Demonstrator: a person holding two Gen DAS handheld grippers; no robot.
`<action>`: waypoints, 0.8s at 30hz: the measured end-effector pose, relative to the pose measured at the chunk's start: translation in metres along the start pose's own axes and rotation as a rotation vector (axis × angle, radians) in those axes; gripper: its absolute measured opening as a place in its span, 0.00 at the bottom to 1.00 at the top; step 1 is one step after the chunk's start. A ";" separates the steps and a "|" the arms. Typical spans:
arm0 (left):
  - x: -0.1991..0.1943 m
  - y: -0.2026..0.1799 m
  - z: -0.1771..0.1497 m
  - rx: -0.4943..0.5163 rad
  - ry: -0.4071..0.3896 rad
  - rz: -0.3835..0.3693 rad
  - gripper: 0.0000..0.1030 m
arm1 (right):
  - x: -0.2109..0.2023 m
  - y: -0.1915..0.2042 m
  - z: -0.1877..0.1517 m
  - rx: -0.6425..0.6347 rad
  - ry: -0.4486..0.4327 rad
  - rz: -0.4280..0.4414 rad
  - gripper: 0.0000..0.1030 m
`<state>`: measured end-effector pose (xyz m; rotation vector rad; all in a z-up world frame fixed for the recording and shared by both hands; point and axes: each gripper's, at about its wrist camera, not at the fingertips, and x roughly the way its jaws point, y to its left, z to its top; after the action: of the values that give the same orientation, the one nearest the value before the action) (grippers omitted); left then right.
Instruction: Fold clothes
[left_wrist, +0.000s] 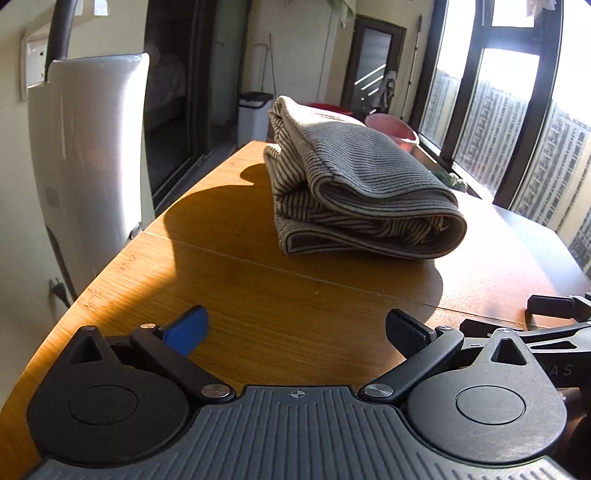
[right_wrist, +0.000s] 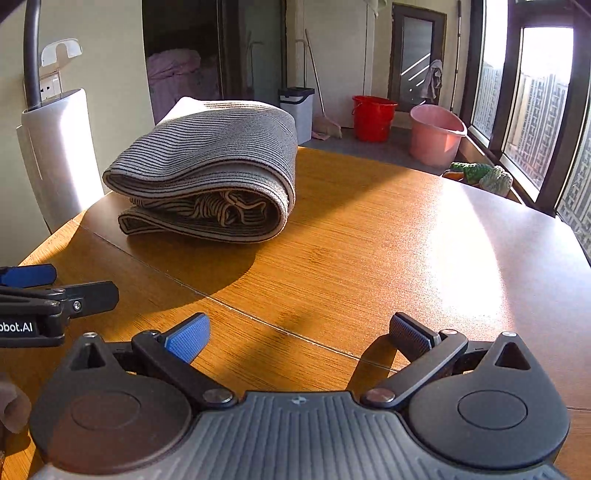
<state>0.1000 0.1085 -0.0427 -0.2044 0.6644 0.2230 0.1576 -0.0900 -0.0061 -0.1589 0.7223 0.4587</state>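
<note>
Sunlight is pouring through dark-framed windows (right_wrist: 532, 96) and glaring off the wooden table (right_wrist: 369, 236), whose fine straight grain is running across a thin seam between two boards. At the far left a smooth, silvery curved appliance (left_wrist: 88, 158) is standing just off the table's rounded edge, with a dark tube rising from its top.

I am holding my left gripper (left_wrist: 295, 334) low over the near part of the table, its fingers spread wide apart and gripping nothing; one pad is a ribbed blue, the other matte black. Beyond it, well apart from my fingertips, the folded garment (left_wrist: 354, 184) is lying on the table as a thick, soft bundle. It is a ribbed knit in thin dark and pale stripes, its outer layer wrapping over crumpled inner folds and its rounded fold facing the windows.

I am holding my right gripper (right_wrist: 299, 338) just beside the left, likewise wide open and empty, with a textured blue pad and a dark dimpled one. From this side the garment is sitting ahead and to the left.

On the floor behind the table, a white lidded bin (right_wrist: 295, 110), a glossy red bucket (right_wrist: 373, 118) and a pink plastic tub (right_wrist: 436, 134) are standing in a row, and a fuzzy green thing (right_wrist: 484, 173) is lying by the window sill.
</note>
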 end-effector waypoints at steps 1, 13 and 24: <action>0.000 -0.001 0.000 0.002 0.000 0.007 1.00 | 0.000 0.000 0.000 0.001 -0.001 -0.002 1.00; -0.001 0.002 -0.001 -0.010 -0.011 -0.003 1.00 | -0.001 -0.002 0.000 -0.003 -0.002 -0.003 1.00; 0.002 -0.004 0.000 0.000 0.002 0.022 1.00 | 0.000 -0.001 0.000 -0.003 -0.003 -0.003 1.00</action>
<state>0.1027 0.1055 -0.0431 -0.1971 0.6685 0.2441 0.1577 -0.0907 -0.0059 -0.1622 0.7185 0.4569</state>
